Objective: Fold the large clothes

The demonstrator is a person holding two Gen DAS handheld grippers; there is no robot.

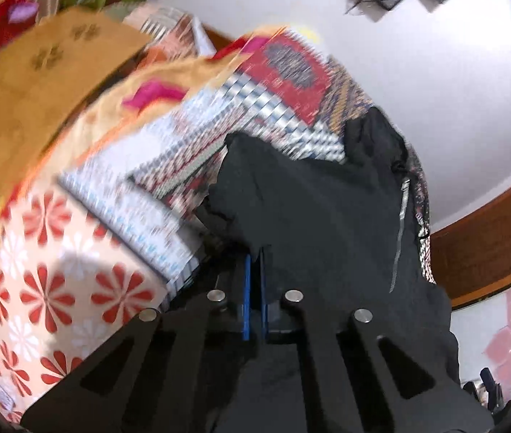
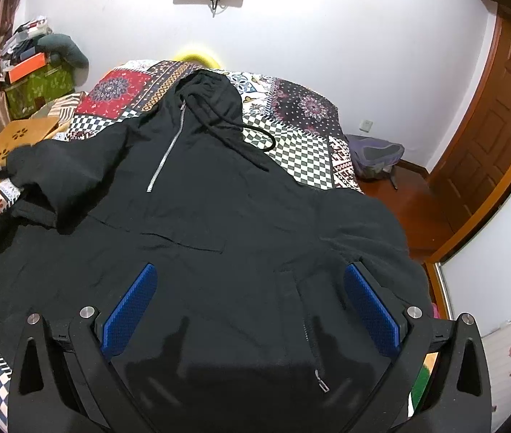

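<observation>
Here the left gripper (image 1: 254,263) has its blue pads pressed together on a fold of the black hoodie (image 2: 197,216), at the sleeve end on the bed's left edge. The right gripper (image 2: 250,310) hangs spread wide above the hoodie's hem, pinching nothing. The hoodie lies face up on the patchwork bedspread (image 2: 302,151), a cardboard box (image 1: 28,83) beside the bed.

Left view motion-blurred; hoodie (image 1: 313,195) hem (lower part) cut off by right view's edge.
</observation>
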